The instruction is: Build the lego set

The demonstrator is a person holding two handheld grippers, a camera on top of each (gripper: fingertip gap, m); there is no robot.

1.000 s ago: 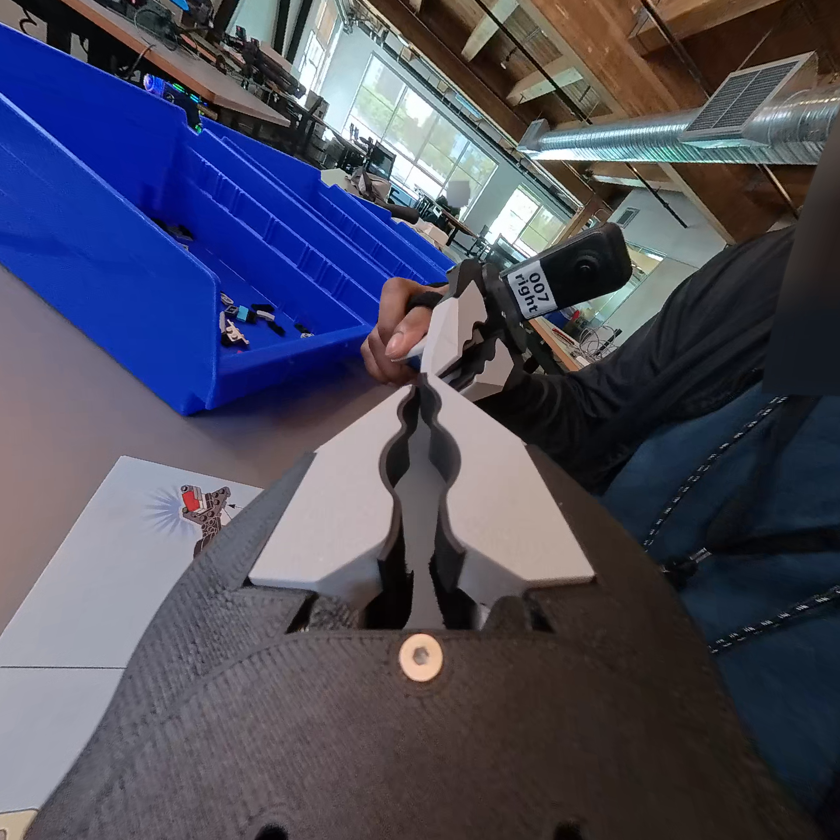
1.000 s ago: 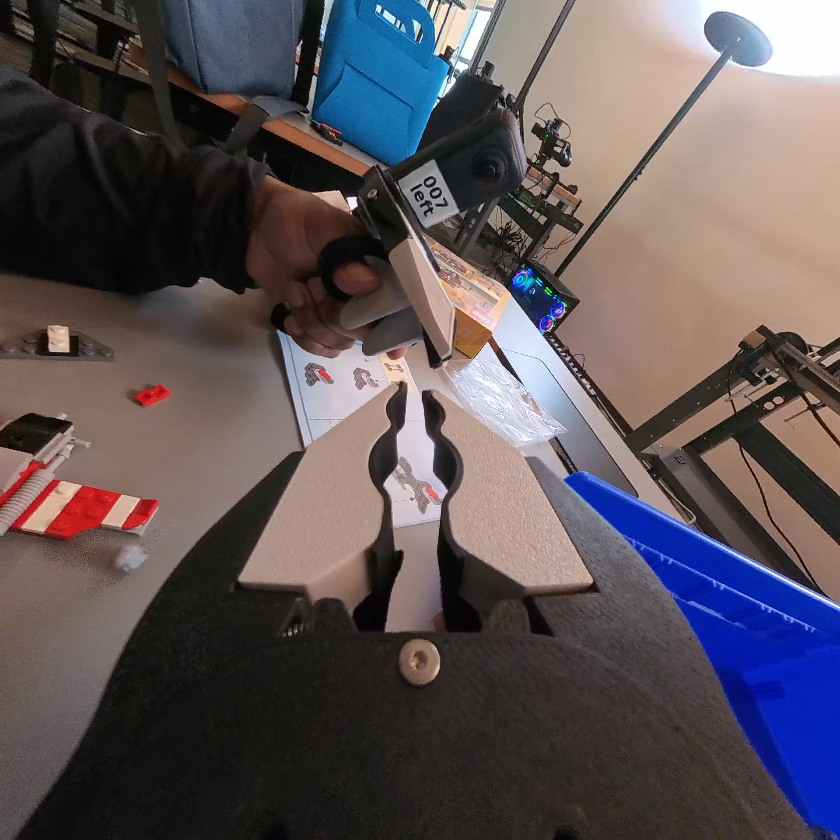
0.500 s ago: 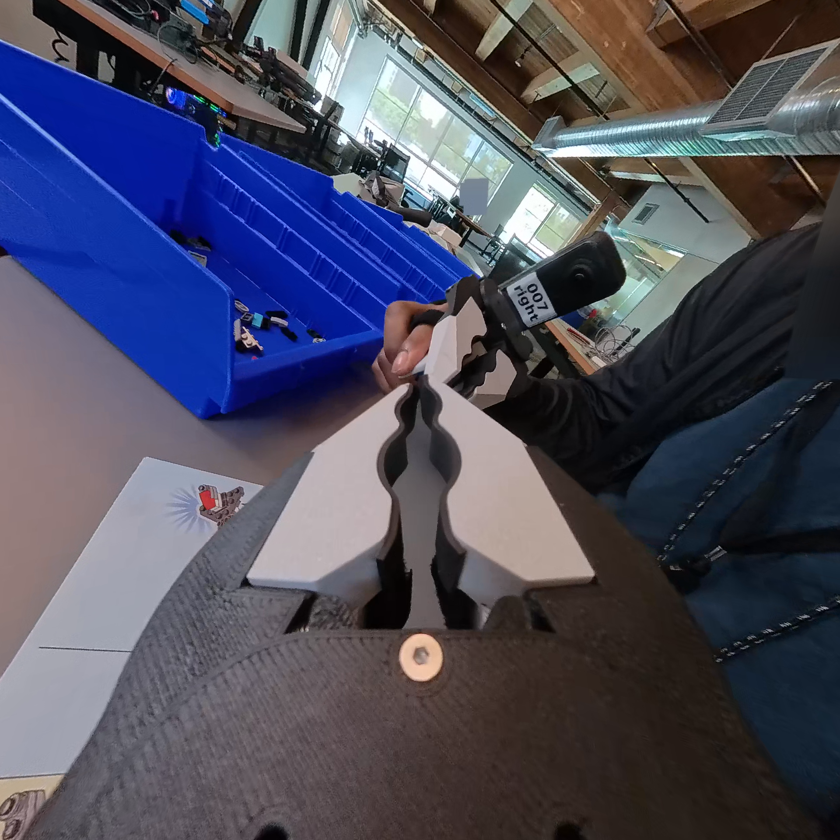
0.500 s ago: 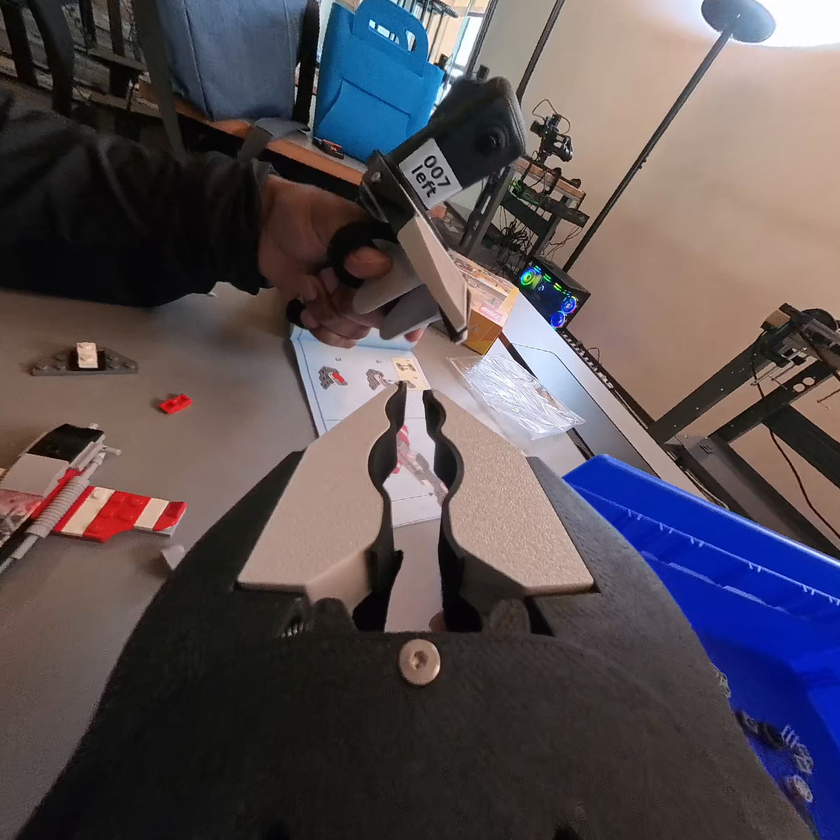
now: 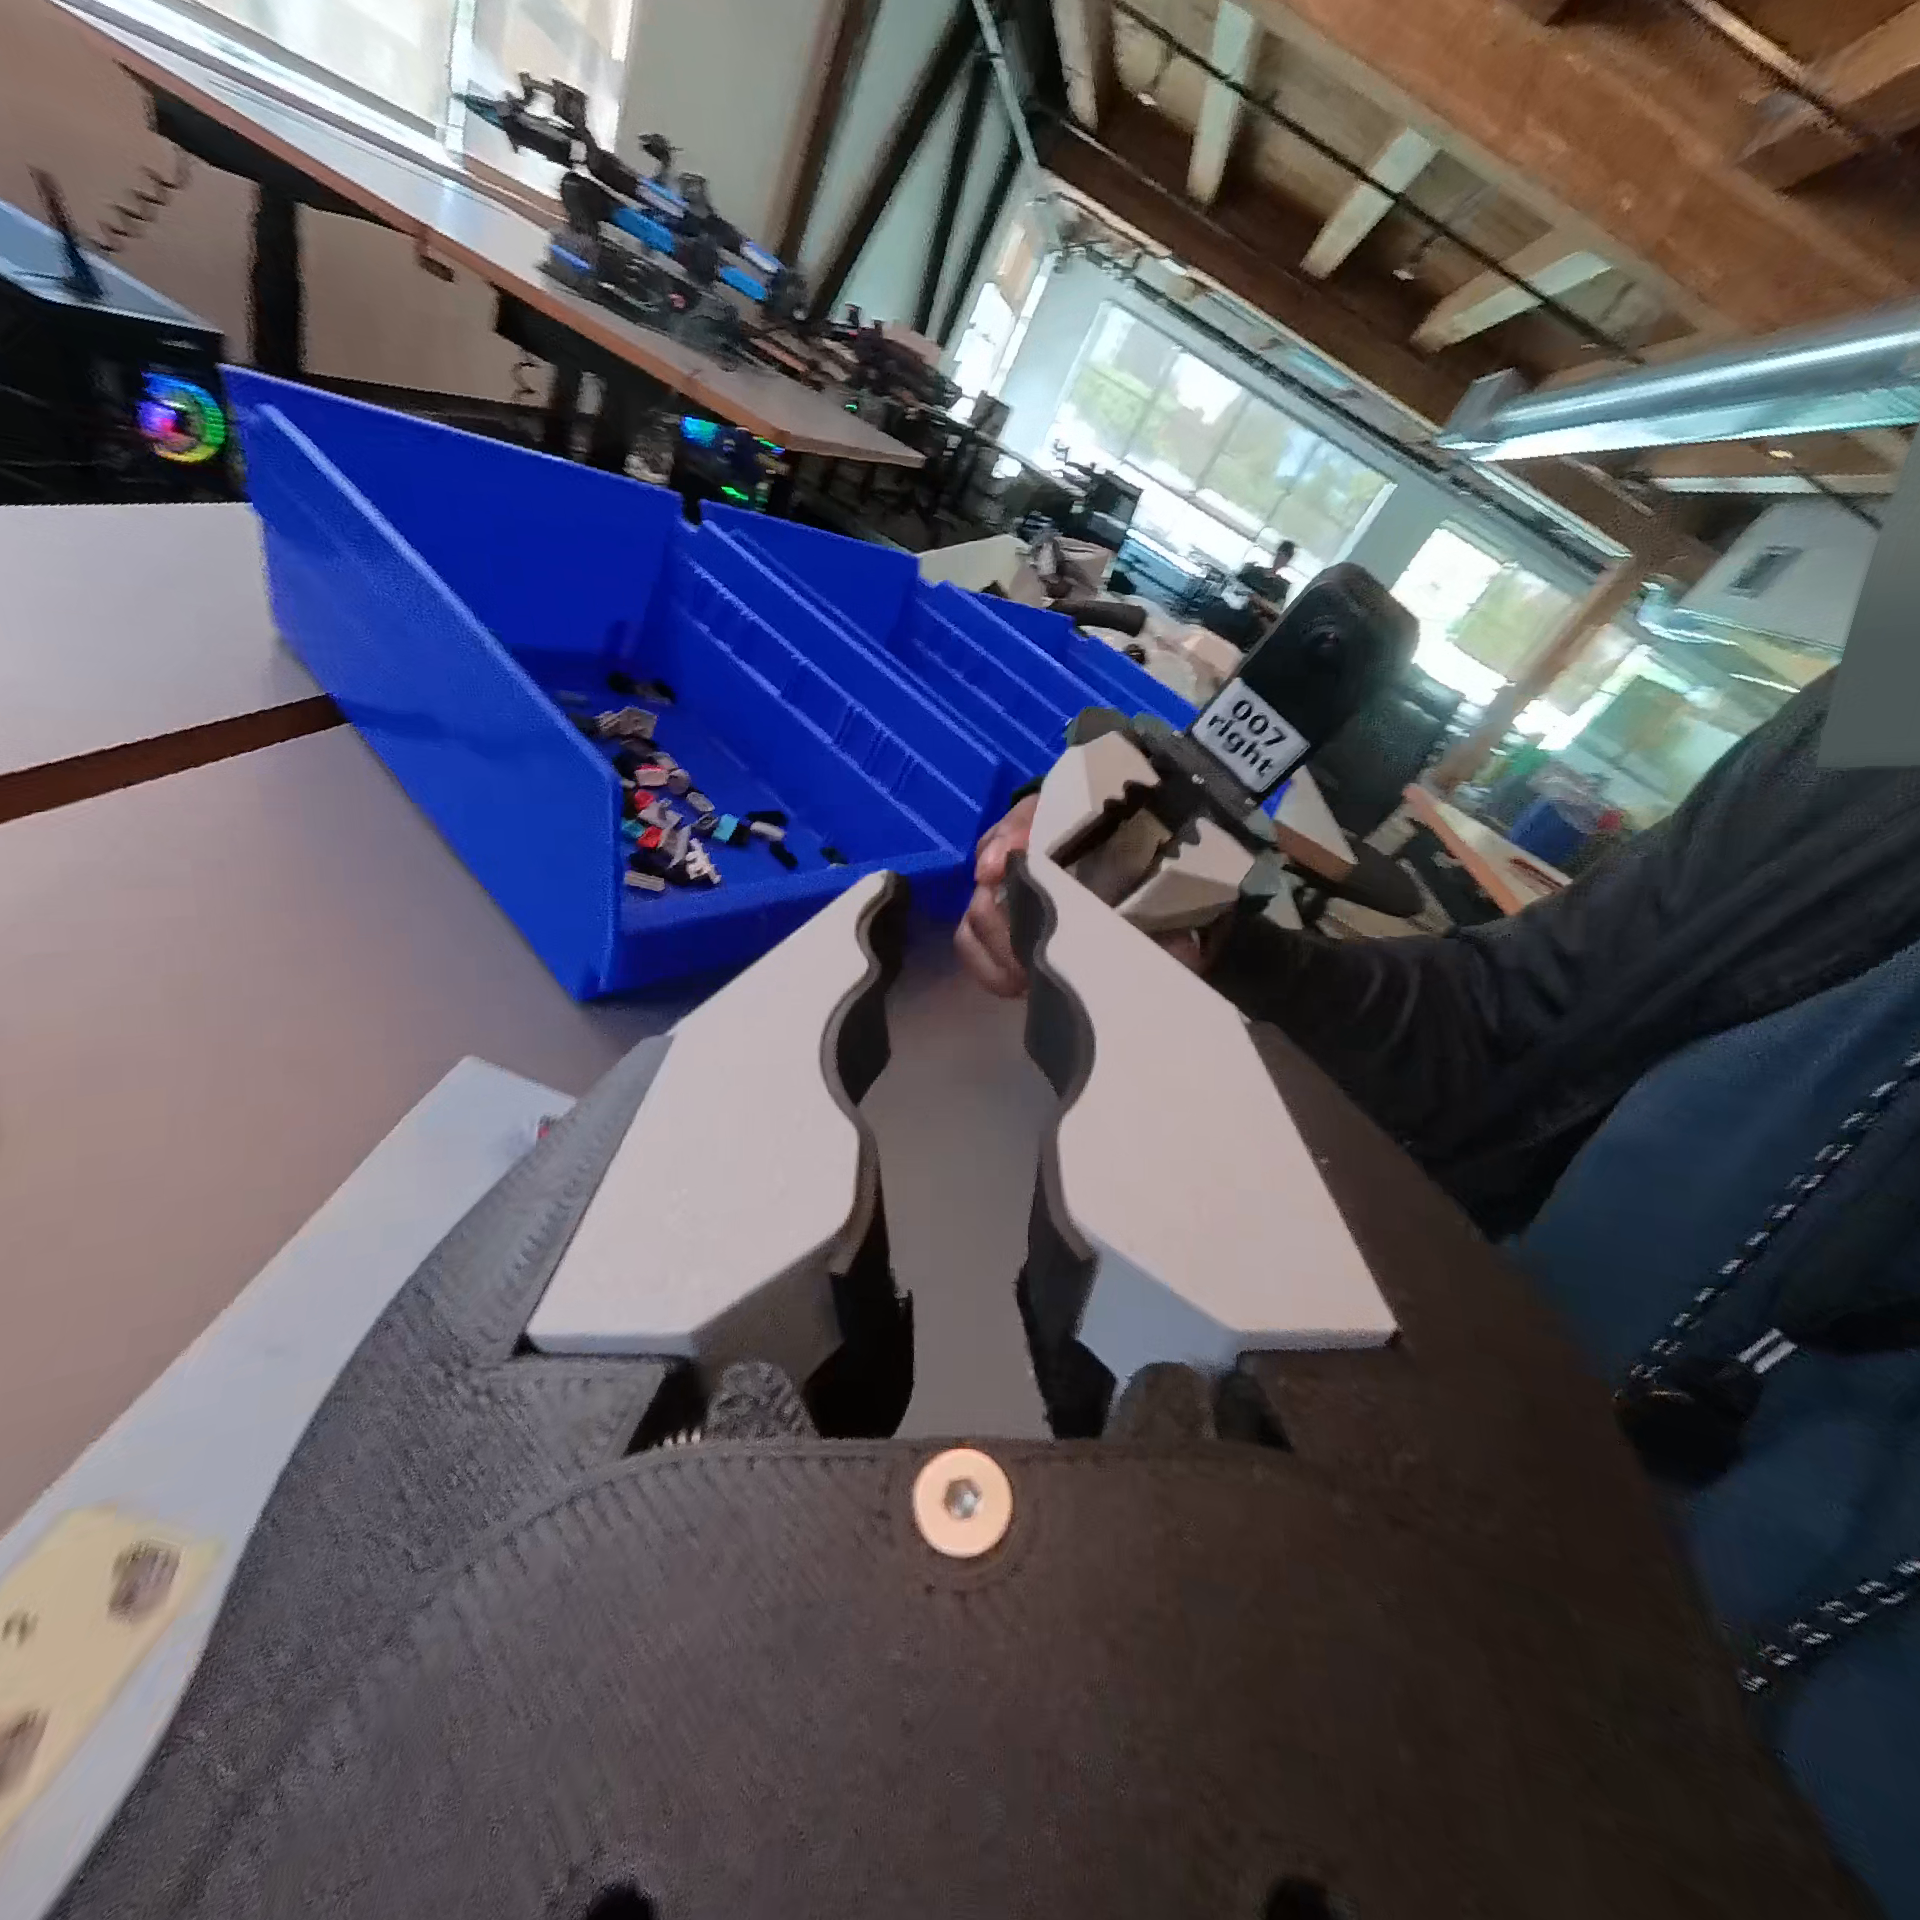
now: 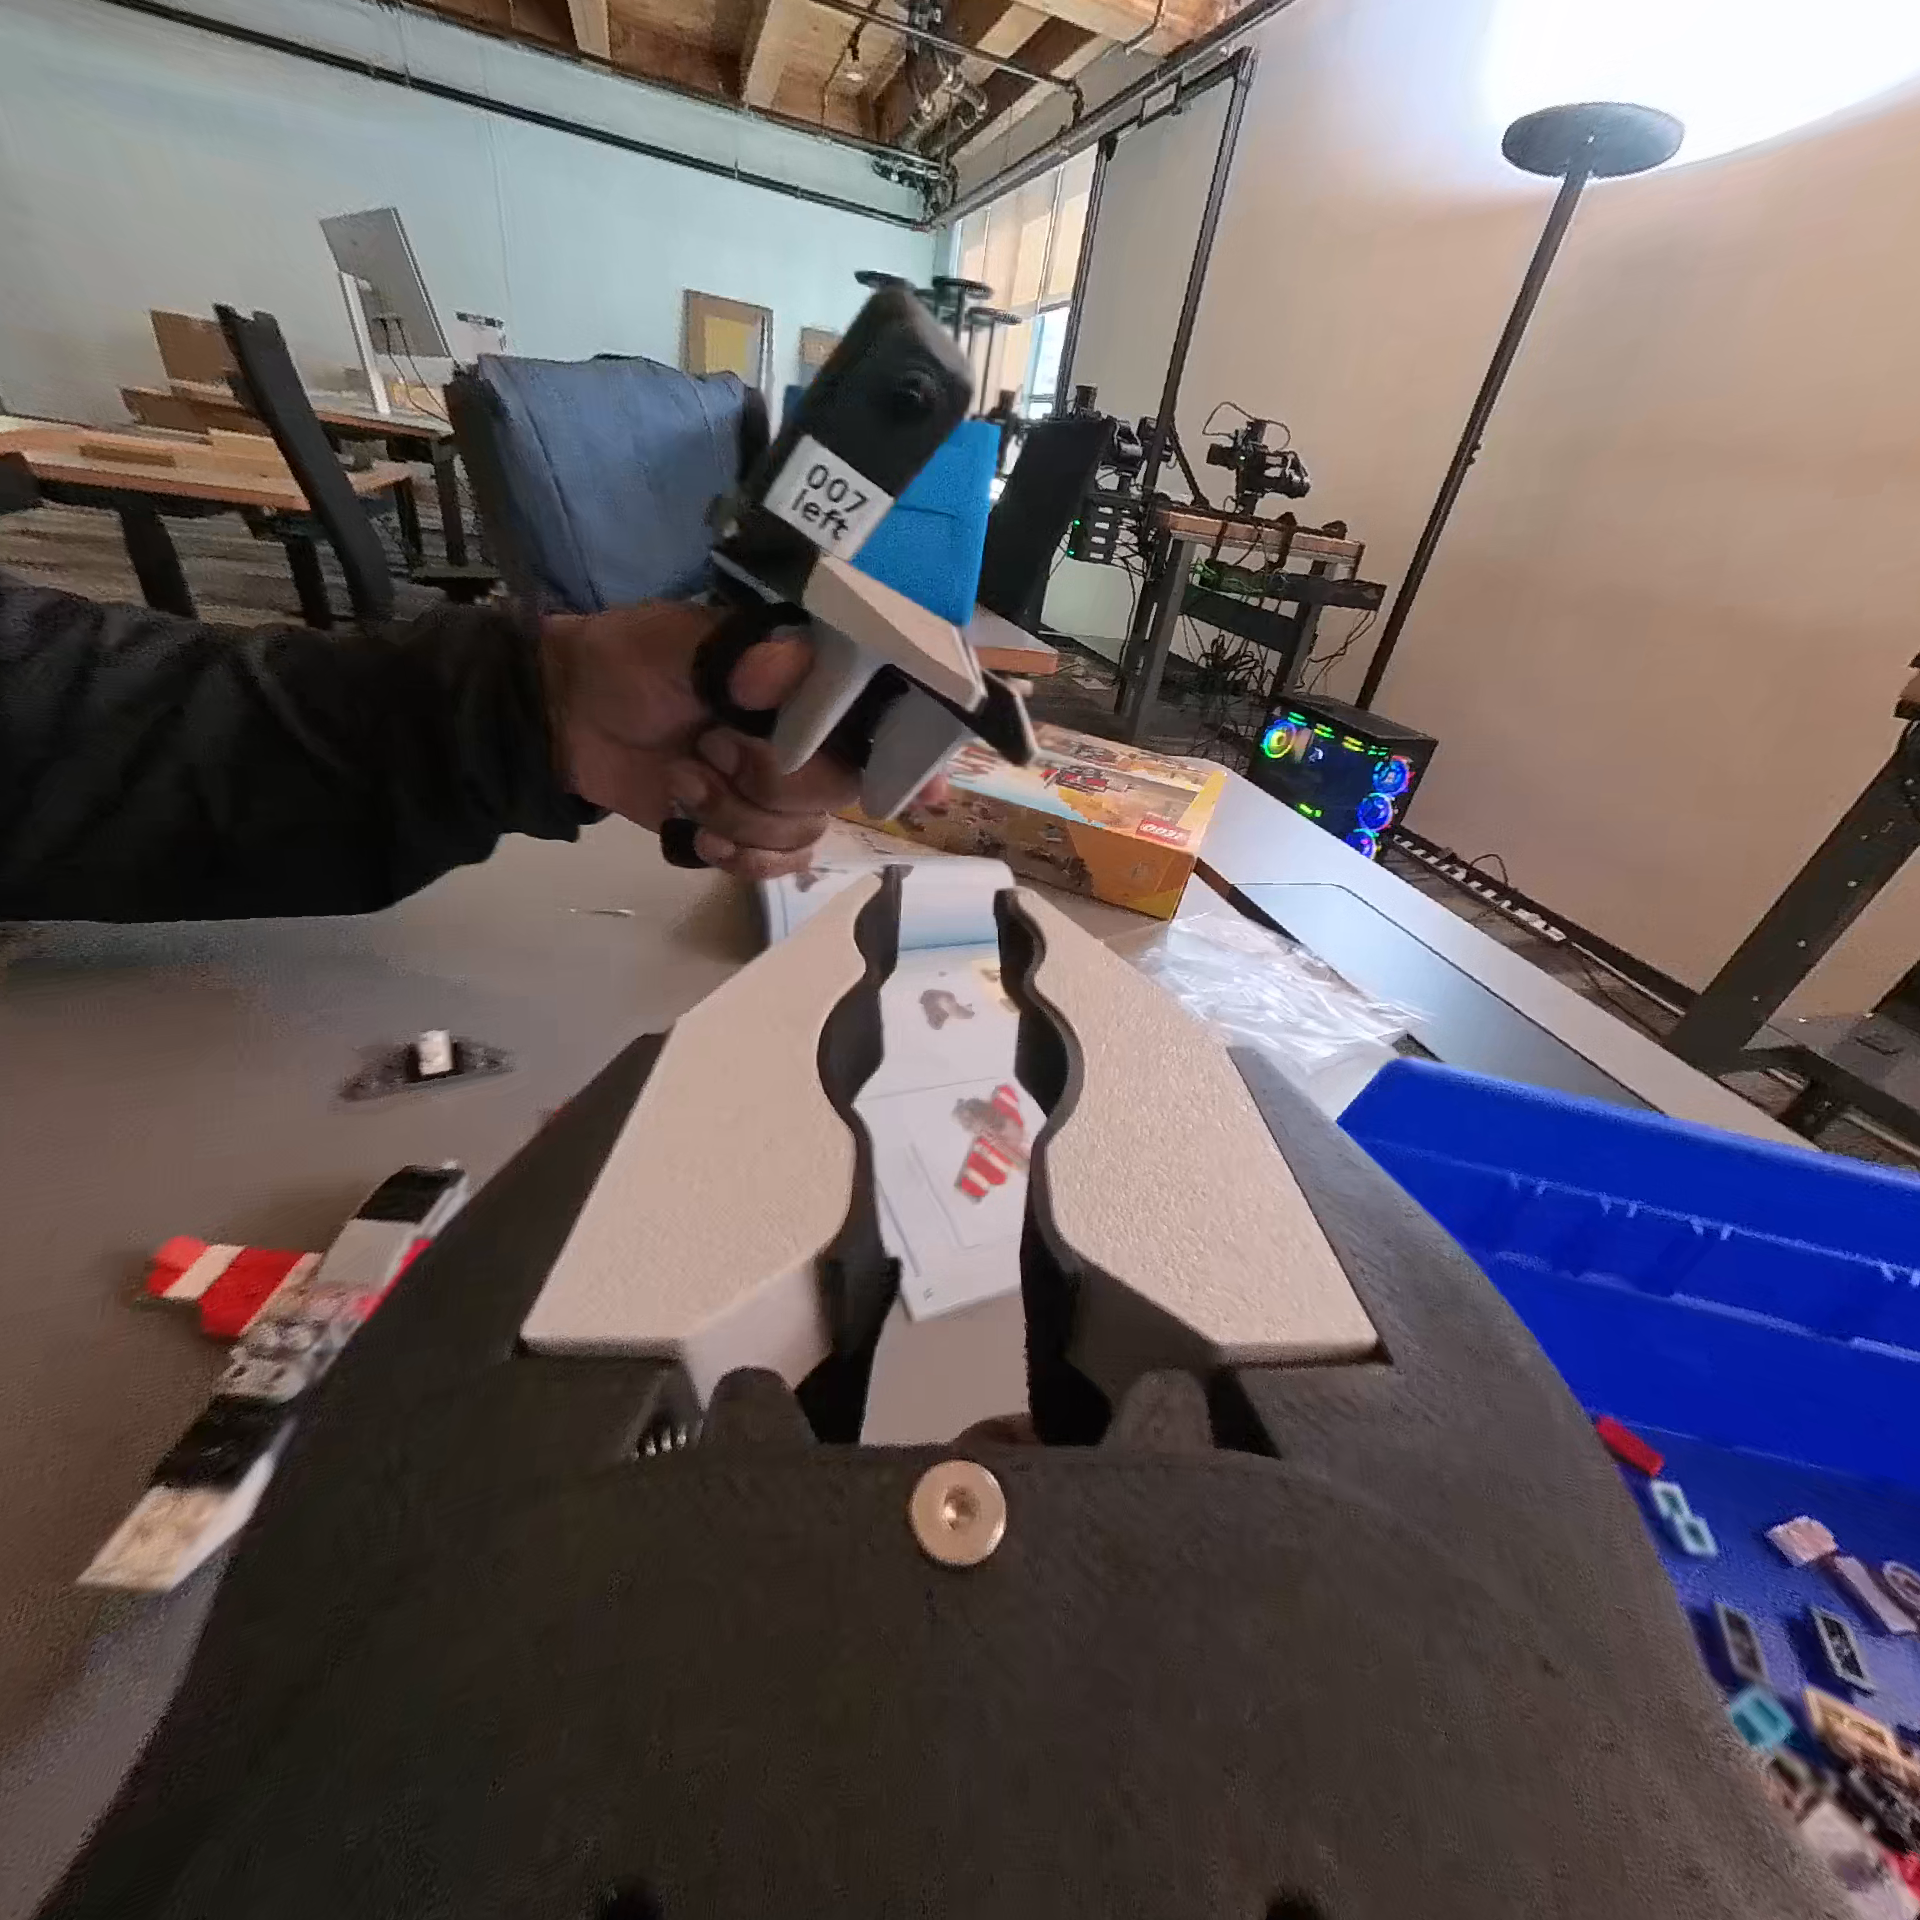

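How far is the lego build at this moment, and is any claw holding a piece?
Partly done: a red, white and black assembly lies on the table, beside a separate grey plate with one white brick. Nothing is in hand: the left claw and right claw are both open and empty. Left to do: many loose pieces sit in the blue bin, and the instruction booklet lies open.

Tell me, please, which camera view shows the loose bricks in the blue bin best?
The left wrist view: it looks into the blue bin and shows the whole pile of loose bricks on its floor. The right wrist view catches only some blurred bricks at the picture's lower right edge, partly cut off.
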